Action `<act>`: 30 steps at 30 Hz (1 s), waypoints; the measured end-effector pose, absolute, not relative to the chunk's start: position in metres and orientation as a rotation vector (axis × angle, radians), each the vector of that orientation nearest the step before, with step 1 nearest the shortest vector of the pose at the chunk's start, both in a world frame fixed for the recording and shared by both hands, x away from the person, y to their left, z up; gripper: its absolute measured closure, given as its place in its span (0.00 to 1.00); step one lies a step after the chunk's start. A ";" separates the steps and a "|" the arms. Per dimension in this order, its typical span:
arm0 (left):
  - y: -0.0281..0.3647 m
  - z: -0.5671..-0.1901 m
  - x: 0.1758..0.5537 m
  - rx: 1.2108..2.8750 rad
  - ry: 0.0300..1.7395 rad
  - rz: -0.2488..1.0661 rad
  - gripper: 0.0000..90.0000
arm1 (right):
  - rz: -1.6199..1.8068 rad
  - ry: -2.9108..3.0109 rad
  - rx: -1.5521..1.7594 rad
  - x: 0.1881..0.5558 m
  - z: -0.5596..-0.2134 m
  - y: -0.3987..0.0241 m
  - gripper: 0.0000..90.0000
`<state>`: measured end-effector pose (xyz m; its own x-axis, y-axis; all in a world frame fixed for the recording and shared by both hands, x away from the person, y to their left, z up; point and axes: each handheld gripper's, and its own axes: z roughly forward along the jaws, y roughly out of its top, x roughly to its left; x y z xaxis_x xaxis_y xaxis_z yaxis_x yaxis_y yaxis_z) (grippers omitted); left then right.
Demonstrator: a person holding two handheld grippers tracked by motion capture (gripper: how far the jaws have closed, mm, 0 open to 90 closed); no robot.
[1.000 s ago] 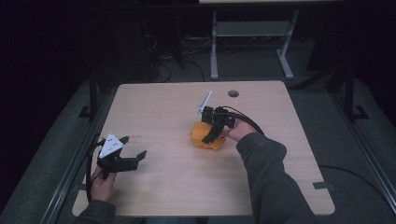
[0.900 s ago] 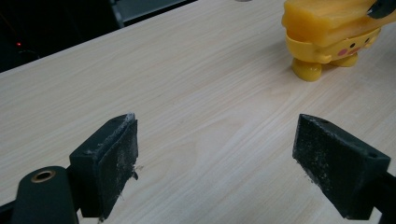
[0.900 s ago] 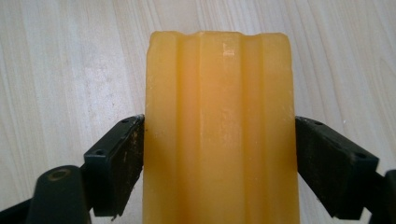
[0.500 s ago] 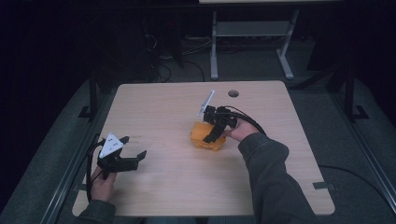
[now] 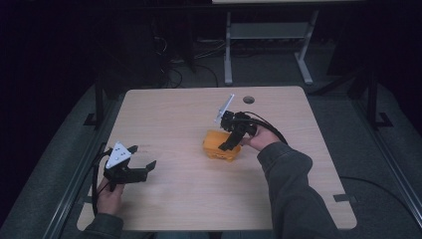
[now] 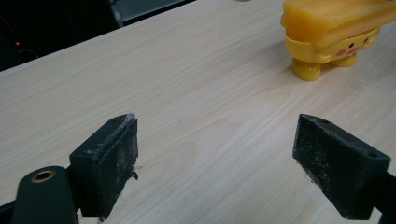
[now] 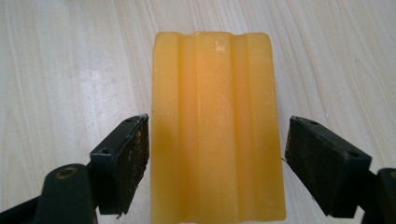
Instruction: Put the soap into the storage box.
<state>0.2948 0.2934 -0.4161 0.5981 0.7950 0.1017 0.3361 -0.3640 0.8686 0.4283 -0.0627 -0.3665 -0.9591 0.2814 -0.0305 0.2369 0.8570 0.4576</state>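
My right claw (image 7: 215, 163) straddled the ridged yellow plastic toy block (image 7: 217, 126), jaws wide, its long axis running straight ahead between them; my left claw (image 5: 137, 167), also wide, sat well apart.

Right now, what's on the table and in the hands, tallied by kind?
Yellow toys: 1, the yellow toy with feet and a face
Grippers: 2, the left gripper open over bare wood, the right gripper open around the toy
Total: 3
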 end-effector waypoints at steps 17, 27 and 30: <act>0.293 -0.416 0.295 1.947 0.901 0.664 0.15 | 0.734 2.877 0.458 0.416 -0.350 -0.092 0.24; 0.293 -0.417 0.295 1.951 0.905 0.659 0.15 | 0.756 2.853 0.522 0.406 -0.348 -0.116 0.24; 0.292 -0.417 0.295 1.950 0.905 0.658 0.15 | 0.755 2.850 0.533 0.404 -0.349 -0.122 0.24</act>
<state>0.2946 0.2924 -0.4167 0.5972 0.7959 0.0996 0.3395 -0.3633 0.8676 0.4039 -0.1216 -0.3492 -0.9264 0.3733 -0.0488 0.3002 0.8106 0.5028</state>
